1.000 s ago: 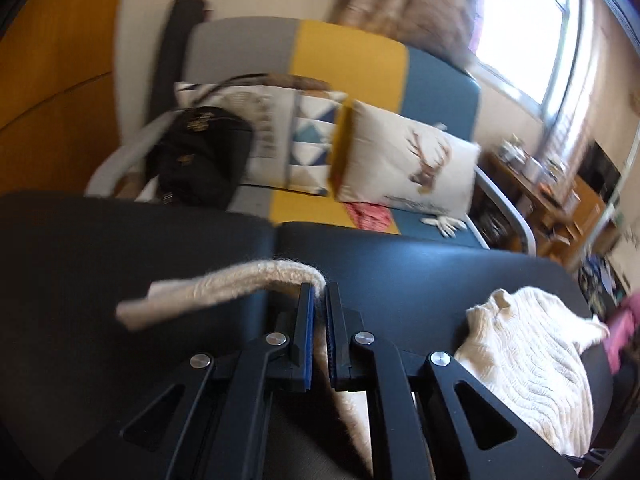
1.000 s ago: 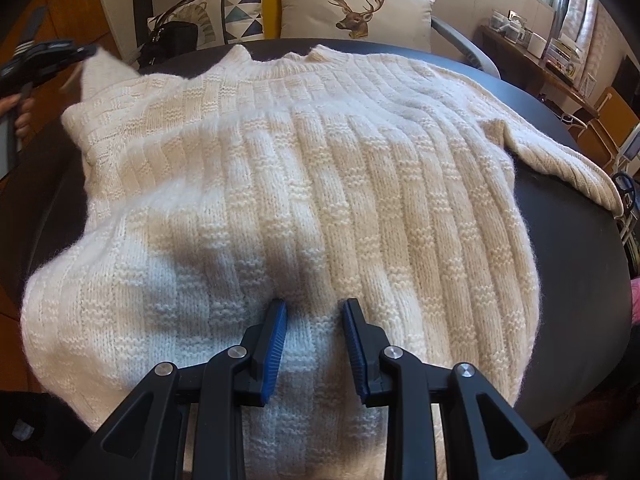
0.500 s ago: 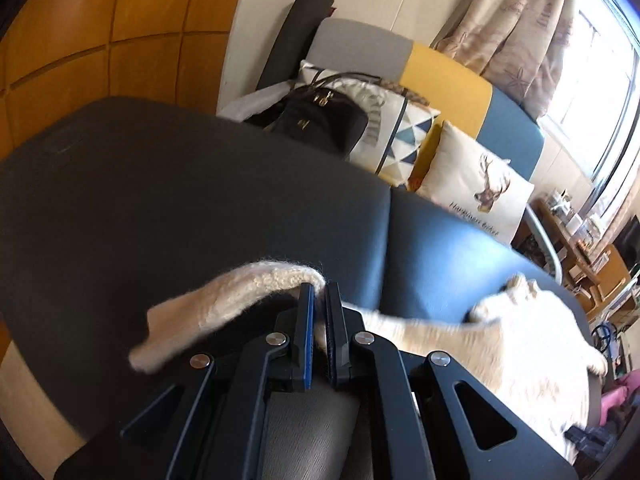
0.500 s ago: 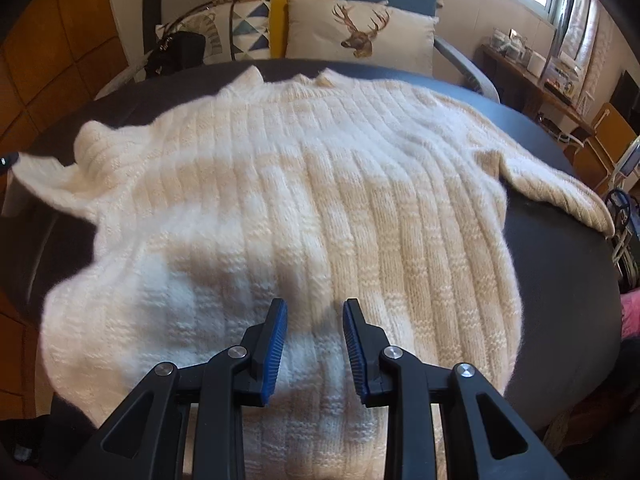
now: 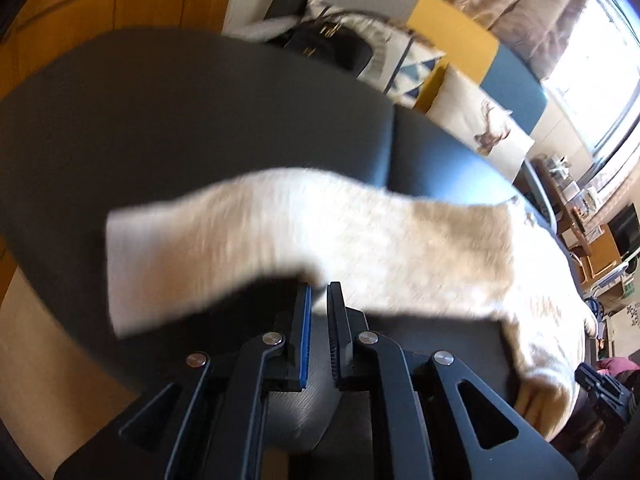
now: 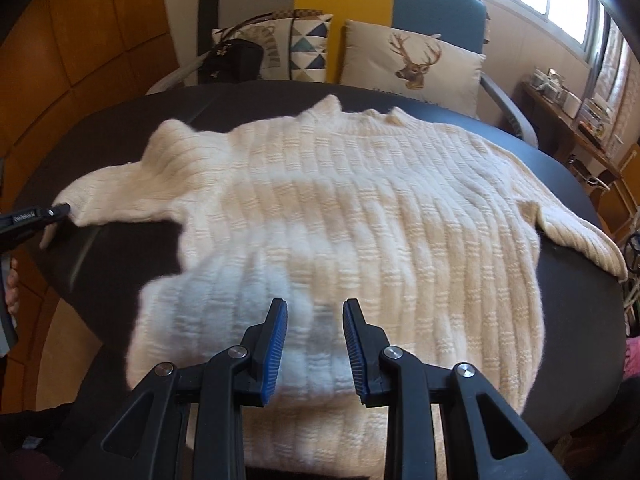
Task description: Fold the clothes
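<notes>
The cream knit sweater [image 6: 360, 220] lies flat on the dark tabletop [image 6: 580, 340], collar away, hem near, sleeves outstretched sideways. It looks soft and floppy (best taken by cuffs or hem). The left claw [image 5: 318, 300] has just been opening, sleeve edge barely between; the right claw [image 6: 315, 320] hovers half-open, empty.

The left gripper [image 5: 318, 294] has drawn the sweater's sleeve [image 5: 224, 240] out flat, its fingers just parting.
</notes>
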Demonstrator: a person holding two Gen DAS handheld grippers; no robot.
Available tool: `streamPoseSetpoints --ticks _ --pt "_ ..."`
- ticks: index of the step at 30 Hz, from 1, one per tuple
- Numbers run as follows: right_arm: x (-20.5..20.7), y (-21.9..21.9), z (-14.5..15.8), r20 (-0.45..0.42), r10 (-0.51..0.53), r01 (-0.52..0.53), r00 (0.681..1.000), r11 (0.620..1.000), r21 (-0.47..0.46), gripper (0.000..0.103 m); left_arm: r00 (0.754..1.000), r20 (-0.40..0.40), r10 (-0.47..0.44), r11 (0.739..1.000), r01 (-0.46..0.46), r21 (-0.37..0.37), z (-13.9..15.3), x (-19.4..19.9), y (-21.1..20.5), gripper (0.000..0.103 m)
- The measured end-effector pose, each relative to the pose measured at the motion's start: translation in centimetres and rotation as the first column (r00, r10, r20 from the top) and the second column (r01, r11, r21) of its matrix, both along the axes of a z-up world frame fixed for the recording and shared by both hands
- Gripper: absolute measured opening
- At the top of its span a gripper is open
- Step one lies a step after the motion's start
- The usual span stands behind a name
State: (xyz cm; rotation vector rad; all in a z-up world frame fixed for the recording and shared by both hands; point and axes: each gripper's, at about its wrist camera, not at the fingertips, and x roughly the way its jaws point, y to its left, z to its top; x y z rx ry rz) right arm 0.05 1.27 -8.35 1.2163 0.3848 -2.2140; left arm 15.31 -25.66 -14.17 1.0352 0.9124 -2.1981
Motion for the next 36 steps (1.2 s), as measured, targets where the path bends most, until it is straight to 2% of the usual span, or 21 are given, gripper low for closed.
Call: streamPoseSetpoints --ticks 4,6,8,11,12,14,15,21,24,28,31,35,36 --pt "0.7 -1.3 0.4 -0.009 0.057 -0.057 0.998 0.998 -0.024 0.028 0.999 0.02 0.032 0.994 -0.034 0.101 -1.3 3.5 -0.1 0.009" --pt "0.8 -2.0 0.4 -0.014 0.073 -0.073 0.997 0.997 -0.023 0.028 0.997 -0.017 0.078 0.988 -0.075 0.134 -0.8 5.8 0.1 0.009" --pt "0.9 -2.5 0.3 -0.01 0.089 -0.089 0.996 0.995 -0.032 0.028 0.991 -0.065 0.119 0.987 -0.11 0.121 0.7 8.0 0.2 0.009" --pt "1.1 -3.4 0.2 -0.009 0.116 -0.116 0.993 0.993 -0.033 0.028 0.983 -0.117 0.143 0.989 -0.139 0.041 4.1 9.6 -0.6 0.01" --pt "1.2 -3.7 0.1 -0.007 0.127 -0.128 0.992 0.991 -0.033 0.028 0.984 -0.122 0.133 0.991 -0.133 0.006 5.2 9.5 -1.1 0.014" --pt "1.5 -4.2 0.0 -0.006 0.142 -0.142 0.99 0.989 -0.033 0.028 0.989 -0.115 0.095 0.993 -0.102 -0.055 6.3 8.2 -2.1 0.033" --pt "1.6 -4.4 0.0 -0.007 0.147 -0.147 0.989 0.989 -0.032 0.028 0.991 -0.108 0.074 0.993 -0.083 -0.084 6.7 7.4 -2.6 0.035" --pt "2.4 -5.3 0.1 -0.017 0.173 -0.173 0.985 0.985 -0.008 0.028 0.997 -0.003 -0.075 0.993 0.074 -0.087 4.5 0.9 -5.9 0.035" --pt "2.5 -5.6 0.1 -0.019 0.174 -0.174 0.985 0.985 0.014 0.029 0.988 0.078 -0.137 0.986 0.143 -0.08 2.7 -1.2 -6.6 0.035" --pt "2.1 -6.4 0.1 -0.008 0.188 -0.188 0.982 0.982 0.021 0.029 0.971 0.135 -0.196 0.978 0.203 -0.039 0.7 -2.6 -6.9 0.035" --pt "1.7 -8.3 1.0 0.028 0.258 -0.256 0.966 0.965 -0.059 0.029 0.966 0.157 -0.206 0.977 0.212 -0.022 -0.2 -3.1 -7.2 0.035" --pt "0.1 -11.3 1.7 0.068 0.32 -0.307 0.945 0.939 -0.153 0.031 0.954 0.206 -0.22 0.971 0.234 -0.047 -0.2 -4.0 -7.1 0.036" --pt "-0.8 -12.2 1.5 0.064 0.316 -0.305 0.946 0.941 -0.145 0.031 0.95 0.221 -0.221 0.969 0.239 -0.057 -0.1 -4.4 -6.9 0.036"
